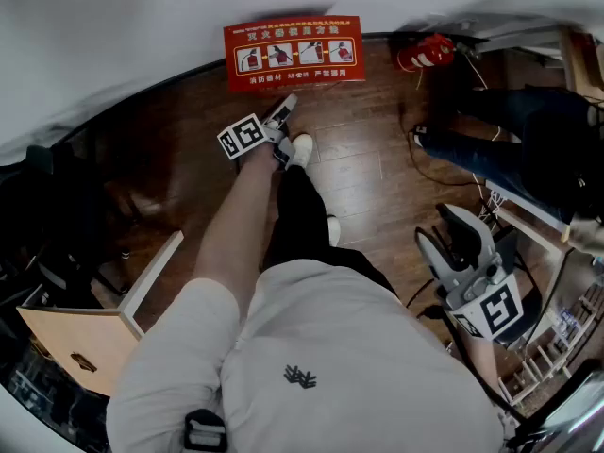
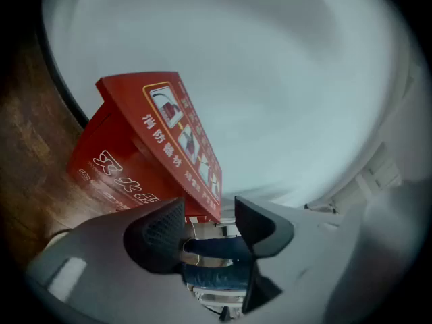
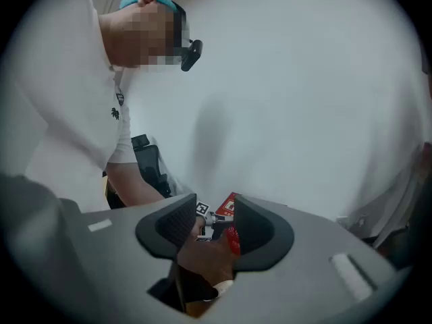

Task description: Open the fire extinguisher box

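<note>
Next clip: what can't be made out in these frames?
- Box latch: head view shows only the top panel; in the left gripper view the left tongs cover the front's lower edge.
- Box in the right gripper view: mostly behind the right tongs.
- Extinguisher: small and blurred in the head view.

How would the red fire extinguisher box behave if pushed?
The box looks stiff: flat panels, sharp edges. Wide and low by the wall, it probably won't tip. On the smooth wood floor it might slide.

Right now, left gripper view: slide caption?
Left gripper, jaws open and empty, facing the red fire extinguisher box.
</note>
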Motion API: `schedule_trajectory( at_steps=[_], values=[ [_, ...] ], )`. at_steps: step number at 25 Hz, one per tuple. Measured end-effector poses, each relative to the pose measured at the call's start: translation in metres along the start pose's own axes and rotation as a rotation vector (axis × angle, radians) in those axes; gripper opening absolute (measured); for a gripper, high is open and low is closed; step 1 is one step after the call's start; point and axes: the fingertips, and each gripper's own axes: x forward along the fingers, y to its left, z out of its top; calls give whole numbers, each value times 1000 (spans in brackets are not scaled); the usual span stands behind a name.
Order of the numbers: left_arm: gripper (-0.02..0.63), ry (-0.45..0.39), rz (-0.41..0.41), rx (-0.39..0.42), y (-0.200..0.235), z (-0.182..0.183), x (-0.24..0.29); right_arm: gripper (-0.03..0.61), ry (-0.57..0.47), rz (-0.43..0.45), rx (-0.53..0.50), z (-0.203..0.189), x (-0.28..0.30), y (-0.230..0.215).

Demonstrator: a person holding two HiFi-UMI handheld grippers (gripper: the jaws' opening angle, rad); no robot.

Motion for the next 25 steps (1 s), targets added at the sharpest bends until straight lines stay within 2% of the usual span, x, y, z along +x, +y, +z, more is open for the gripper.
schedule_trajectory(
  at_steps=[4, 10, 11, 14, 16, 20, 25],
  values=[
    [273, -46, -11, -90, 28, 28, 31, 169, 29, -6, 51, -8, 26, -22],
    [271, -88, -14, -173, 43, 40, 52, 169, 50, -15, 79, -8, 42, -38],
    [267, -90, -4, -172, 44, 41, 52, 169, 50, -18, 79, -7, 43, -40],
    [169, -87, 21, -167, 43, 40, 51, 169, 55, -26, 89, -8, 45, -43],
    [137, -79, 28, -180, 40, 38, 50, 169, 51, -26, 96, -8, 49, -45],
    [109, -67, -3, -215, 19, 40, 39, 169, 32, -22, 87, -2, 56, -46],
    [94, -80, -130, -231, -54, 62, 27, 169, -21, -23, 97, 11, 56, -50]
  ],
)
